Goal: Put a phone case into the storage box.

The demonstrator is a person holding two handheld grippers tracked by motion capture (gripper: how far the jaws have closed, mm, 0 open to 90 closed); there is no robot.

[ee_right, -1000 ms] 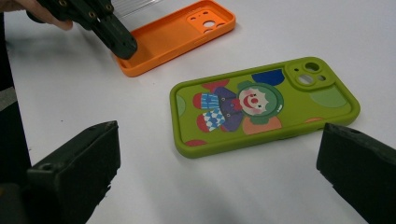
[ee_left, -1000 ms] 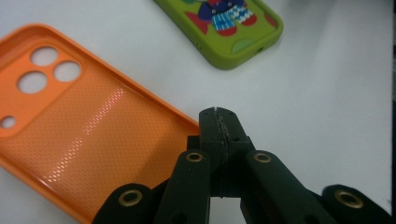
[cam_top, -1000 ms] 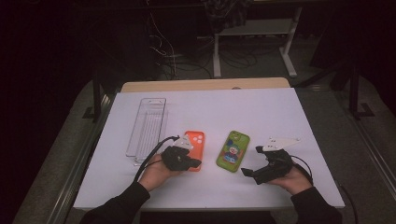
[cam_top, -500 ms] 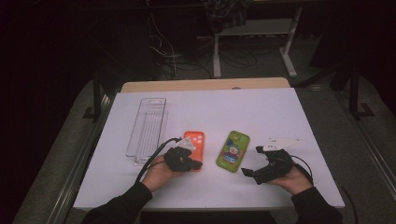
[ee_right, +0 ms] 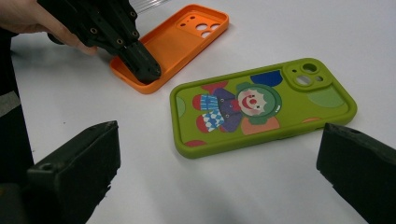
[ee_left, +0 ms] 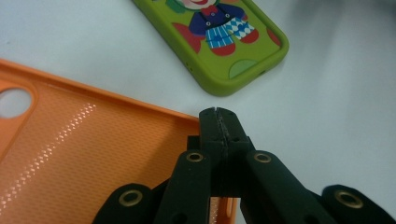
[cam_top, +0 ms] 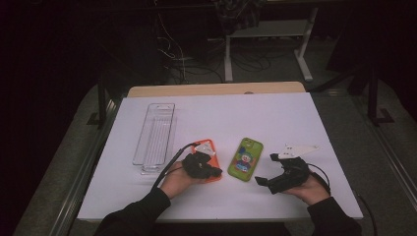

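Observation:
An orange phone case (cam_top: 210, 147) lies hollow side up on the white table, with a green clown-print phone case (cam_top: 245, 159) to its right. My left gripper (cam_top: 216, 172) sits at the orange case's near right corner. In the left gripper view its jaws (ee_left: 218, 123) are pressed together on the rim of the orange case (ee_left: 84, 154), and the green case (ee_left: 219, 42) lies beyond. My right gripper (cam_top: 267, 169) rests low on the table just right of the green case. In the right gripper view it (ee_right: 219, 172) stands wide open, facing the green case (ee_right: 261, 105) without touching it.
A clear plastic tray (cam_top: 155, 137) lies lengthwise at the left of the white table top (cam_top: 246, 113). A wooden strip runs along the far edge. Dark floor, cables and desk legs lie beyond. In the right gripper view a hand holds the left gripper (ee_right: 147, 70).
My left hand and gripper have edged slightly right along the orange case's near end. The right gripper and the green case have stayed put.

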